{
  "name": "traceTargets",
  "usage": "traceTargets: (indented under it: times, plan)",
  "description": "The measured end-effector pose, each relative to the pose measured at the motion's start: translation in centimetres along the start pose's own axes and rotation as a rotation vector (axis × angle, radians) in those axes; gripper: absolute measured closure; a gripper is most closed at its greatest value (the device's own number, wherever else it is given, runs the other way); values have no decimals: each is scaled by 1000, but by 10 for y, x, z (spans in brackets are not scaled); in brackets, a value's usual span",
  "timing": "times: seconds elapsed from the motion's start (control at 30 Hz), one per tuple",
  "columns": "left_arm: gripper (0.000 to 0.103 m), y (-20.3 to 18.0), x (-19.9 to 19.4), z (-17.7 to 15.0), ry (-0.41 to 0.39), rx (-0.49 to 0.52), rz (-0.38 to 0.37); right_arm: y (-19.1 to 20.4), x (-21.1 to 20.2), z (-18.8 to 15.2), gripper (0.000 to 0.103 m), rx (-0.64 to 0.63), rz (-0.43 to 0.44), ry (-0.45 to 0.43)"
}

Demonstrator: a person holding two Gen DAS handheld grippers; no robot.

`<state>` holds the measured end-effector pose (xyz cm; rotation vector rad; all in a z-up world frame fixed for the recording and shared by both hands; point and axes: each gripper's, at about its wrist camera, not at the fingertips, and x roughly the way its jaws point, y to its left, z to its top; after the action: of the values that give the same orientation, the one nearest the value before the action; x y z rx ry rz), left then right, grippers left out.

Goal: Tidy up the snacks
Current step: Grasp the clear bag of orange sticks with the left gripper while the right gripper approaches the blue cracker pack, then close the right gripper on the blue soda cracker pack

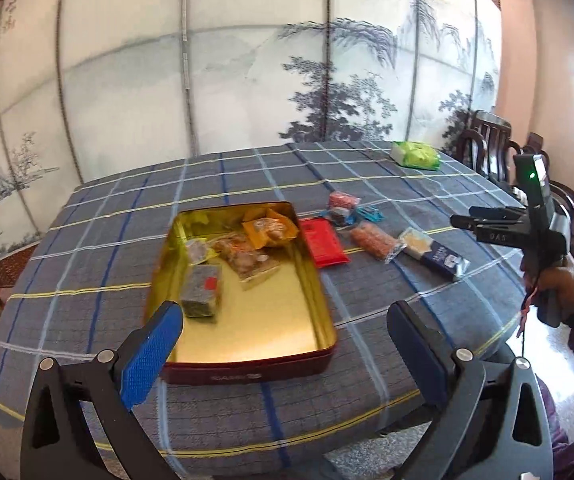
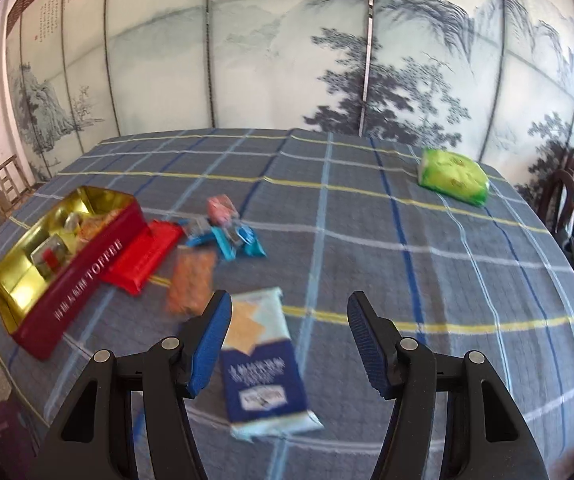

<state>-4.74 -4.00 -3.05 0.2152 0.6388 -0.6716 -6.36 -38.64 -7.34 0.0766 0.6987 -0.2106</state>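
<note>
My left gripper (image 1: 283,332) hangs with jaws spread wide and empty over the near end of the gold-lined red rectangular tin (image 1: 247,364), several wrapped snacks inside. My right gripper (image 2: 289,338) is apart too, above the blue-and-white cracker packet (image 2: 261,364) lying flat on the checked blue tablecloth (image 2: 427,248), right of the tin

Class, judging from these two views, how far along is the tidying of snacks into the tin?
Done: several snacks already lie in the gold-lined tin. In hand: nothing; left gripper and right gripper are open and empty. Left: red packet, orange packet, blue cracker packet and small sweets.
</note>
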Motion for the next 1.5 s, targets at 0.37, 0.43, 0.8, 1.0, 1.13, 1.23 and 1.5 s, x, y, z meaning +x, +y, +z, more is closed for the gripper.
traceTargets:
  times: [0.37, 0.43, 0.8, 1.0, 1.13, 1.23, 1.5]
  plan:
    - [5, -73, 138, 90, 318, -173, -218, -74, 8, -34, 42, 86, -45, 2]
    - [17, -80, 171, 97, 378, -198, -189, -76, 13, -32, 42, 86, -31, -7]
    - [29, -84, 268, 97, 578, -306, -20, -81, 28, -30, 42, 107, 73, -33]
    - [42, -95, 282, 89, 617, -305, 9, -86, 26, -33, 42, 139, 107, -44]
    - [70, -99, 278, 87, 563, -258, 66, -89, 26, -33, 42, 158, 118, -47]
    - [70, -97, 266, 84, 555, -247, 58, -91, 25, -34, 42, 167, 124, -45]
    - [70, -89, 181, 71, 434, -232, -29, -68, 10, -31, 30, 73, 265, -9]
